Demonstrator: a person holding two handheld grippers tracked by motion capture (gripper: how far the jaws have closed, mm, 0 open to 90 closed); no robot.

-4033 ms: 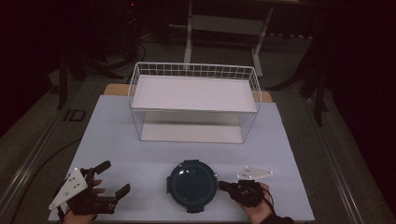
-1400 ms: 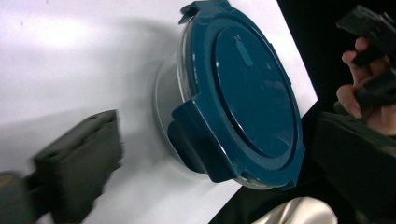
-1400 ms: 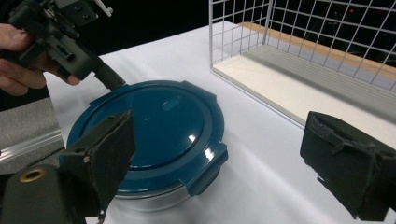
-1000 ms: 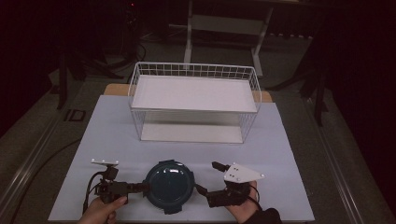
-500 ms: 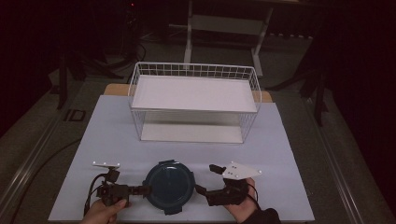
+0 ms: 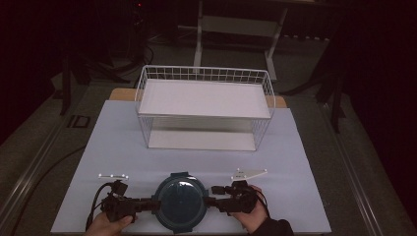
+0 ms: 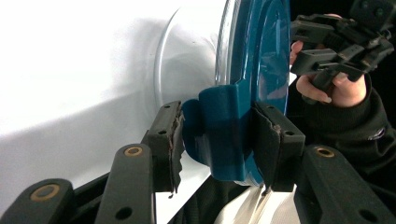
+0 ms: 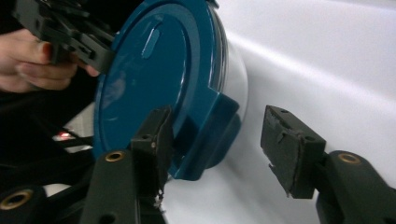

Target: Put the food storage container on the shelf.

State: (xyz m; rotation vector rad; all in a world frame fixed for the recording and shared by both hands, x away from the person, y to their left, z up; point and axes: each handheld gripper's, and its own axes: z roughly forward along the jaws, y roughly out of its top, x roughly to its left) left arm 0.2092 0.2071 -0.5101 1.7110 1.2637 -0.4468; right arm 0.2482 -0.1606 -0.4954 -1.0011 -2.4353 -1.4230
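Left gripper (image 7: pixel 217 144) closed on the blue clip of a round container lid

The two black jaws press on both sides of the blue clip (image 7: pixel 219 135), which sticks out from the edge of the blue lid (image 7: pixel 259 60). Under the lid a clear bowl (image 7: pixel 191 60) rests on the white table (image 7: pixel 70 70). Beyond the lid, a hand (image 7: pixel 327 86) in a dark sleeve holds the other gripper (image 7: pixel 341 37)
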